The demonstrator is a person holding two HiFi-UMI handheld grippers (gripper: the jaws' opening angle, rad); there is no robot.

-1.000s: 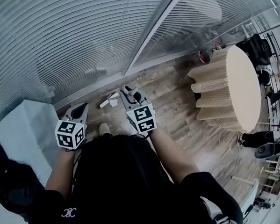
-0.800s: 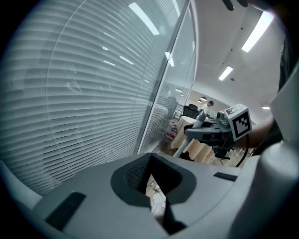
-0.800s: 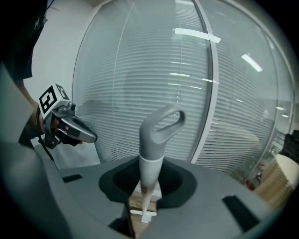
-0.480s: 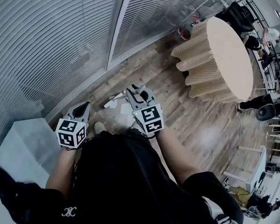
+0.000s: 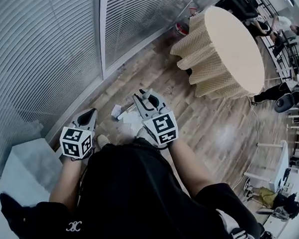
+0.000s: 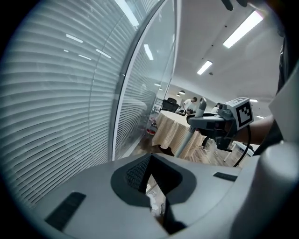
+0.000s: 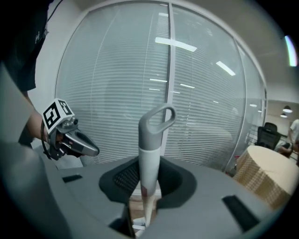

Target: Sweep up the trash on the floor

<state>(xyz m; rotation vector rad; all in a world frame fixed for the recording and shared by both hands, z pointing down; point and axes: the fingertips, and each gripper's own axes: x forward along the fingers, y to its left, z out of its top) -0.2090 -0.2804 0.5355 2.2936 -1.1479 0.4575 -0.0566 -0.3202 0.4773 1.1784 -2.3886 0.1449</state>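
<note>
We list a plank floor (image 5: 209, 129), blinds (image 5: 43, 51) behind a glass wall (image 5: 101, 34), a round table (image 5: 233, 41) in beige cloth (image 5: 202, 67), and ceiling strip lights (image 6: 243, 29).

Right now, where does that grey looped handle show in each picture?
Head view: handle, centre, in the right claw.
Left gripper view: handle right of centre, before the table.
Right gripper view: handle dead centre, upright between the jaws.
Shared landmark: round cloth-draped table, top right, centre, lower right in turn.
</note>
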